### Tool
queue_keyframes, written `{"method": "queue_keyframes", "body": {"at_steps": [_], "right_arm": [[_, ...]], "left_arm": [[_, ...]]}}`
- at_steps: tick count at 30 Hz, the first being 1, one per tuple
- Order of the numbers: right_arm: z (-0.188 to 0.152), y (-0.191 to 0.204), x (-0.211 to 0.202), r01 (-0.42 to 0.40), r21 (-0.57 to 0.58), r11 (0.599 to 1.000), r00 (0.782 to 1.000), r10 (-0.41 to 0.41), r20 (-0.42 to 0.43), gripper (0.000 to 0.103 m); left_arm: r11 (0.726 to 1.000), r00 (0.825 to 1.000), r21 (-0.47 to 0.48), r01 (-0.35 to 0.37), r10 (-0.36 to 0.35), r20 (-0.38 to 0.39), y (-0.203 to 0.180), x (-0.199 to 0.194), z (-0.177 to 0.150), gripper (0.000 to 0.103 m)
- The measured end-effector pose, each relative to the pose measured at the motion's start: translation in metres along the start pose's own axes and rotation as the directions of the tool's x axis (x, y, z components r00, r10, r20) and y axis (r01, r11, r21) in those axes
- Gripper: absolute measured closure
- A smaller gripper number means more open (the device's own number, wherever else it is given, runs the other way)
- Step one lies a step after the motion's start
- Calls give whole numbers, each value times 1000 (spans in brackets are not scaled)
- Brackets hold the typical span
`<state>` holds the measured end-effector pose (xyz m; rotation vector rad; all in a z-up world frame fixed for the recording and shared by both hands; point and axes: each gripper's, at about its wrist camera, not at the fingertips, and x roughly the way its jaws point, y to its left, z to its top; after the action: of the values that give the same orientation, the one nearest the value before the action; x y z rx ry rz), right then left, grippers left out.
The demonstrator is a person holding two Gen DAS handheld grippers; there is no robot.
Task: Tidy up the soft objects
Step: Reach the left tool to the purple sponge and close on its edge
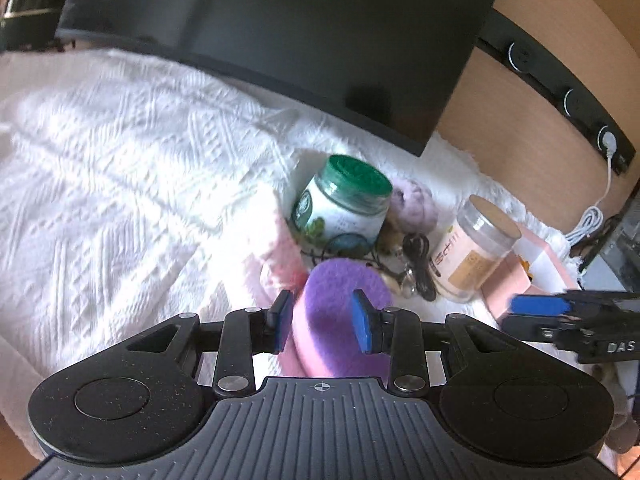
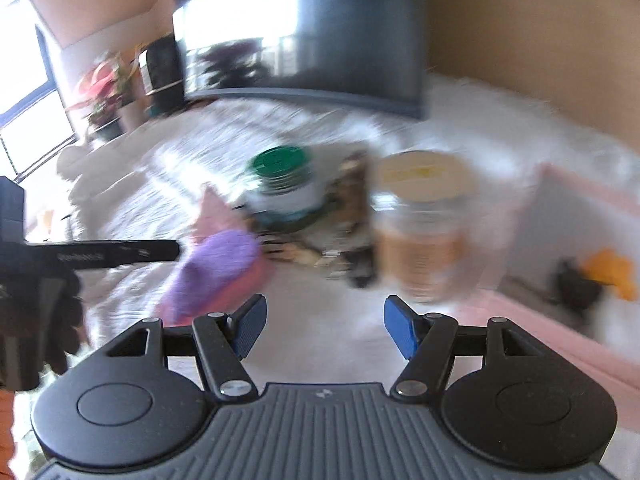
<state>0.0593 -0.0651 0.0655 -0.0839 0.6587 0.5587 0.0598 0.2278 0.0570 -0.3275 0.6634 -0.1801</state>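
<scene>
Left gripper (image 1: pixel 325 322) has the round purple-and-pink sponge (image 1: pixel 340 312) pinched between its blue pads, jaws partway closed, each pad pressing on a side of the sponge. That sponge hangs just in front of the green-lidded jar (image 1: pixel 344 204), which stands on the white textured cloth (image 1: pixel 120 168). The jar's label shows a round green emblem and a leaf print, but the writing is too small to read.

Right of the green-lidded jar sits a clear jar with a tan lid (image 1: pixel 472 248), tilted, with an orange label and pale characters down its side that cannot be made out. Between the two jars lie a lilac fluffy ball (image 1: pixel 412 204) and a black cable (image 1: pixel 418 264).

Right gripper (image 2: pixel 324 328) — jaws standing wide apart, nothing between them. Its view is heavily blurred. In the left wrist view it pokes in from the right, past the tan-lidded jar, with the white letters "DAS" (image 1: pixel 621 346) on its black body. A pink box (image 2: pixel 580 280) lies beyond the tan-lidded jar, something orange inside.
</scene>
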Motion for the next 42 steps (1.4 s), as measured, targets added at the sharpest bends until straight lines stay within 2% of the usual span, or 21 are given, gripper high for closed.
{"method": "queue_keyframes", "body": {"at_steps": [2,4,7,9,13,15,19,23,27,29,32,35,42], "right_arm": [[7,16,18,-12,-28,1000,1000,12,-8,44],[15,27,37,-22,-37,999,1000,21,-23,63],[23,34,59,-12,-42,999,999,11,-34,70],[26,33,71,-3,-45,999,999,1,-48,71],[22,22,74,-24,-16,1000,998,22,-64,71],[21,19,71,-16,-19,1000,998,15,-67,71],[18,15,67,-12,-21,1000,998,10,-66,71],[14,8,59,-15,-20,1000,998,14,-63,71],[8,1,50,-10,-16,1000,998,9,-66,71],[3,-2,46,-3,-18,1000,998,2,-69,71],[-4,-5,40,15,-21,1000,998,-17,-67,71],[-12,-10,36,19,-10,1000,998,-19,-64,71],[-14,-11,29,25,-3,1000,1000,-25,-11,71]], "left_arm": [[1000,1000,-10,16,-16,-11,7,1,-5,68],[999,999,-26,45,-46,-20,12,1,-10,68],[998,997,-17,63,-63,-38,15,3,-15,68],[998,997,2,70,-70,-41,15,7,-17,68],[993,993,-30,113,-114,-34,17,17,-15,68],[992,992,-28,122,-123,-33,14,23,-14,62],[990,990,18,141,-140,-29,-2,29,-14,55],[983,983,28,181,-181,8,-13,25,-12,54],[973,976,75,217,-218,7,-25,21,-12,53],[973,979,115,202,-204,6,-32,21,-13,53],[982,995,163,98,-98,-8,-39,27,-15,53],[983,999,183,27,-22,-26,-41,37,-18,52],[981,1000,193,21,-18,-18,-40,36,-18,52]]}}
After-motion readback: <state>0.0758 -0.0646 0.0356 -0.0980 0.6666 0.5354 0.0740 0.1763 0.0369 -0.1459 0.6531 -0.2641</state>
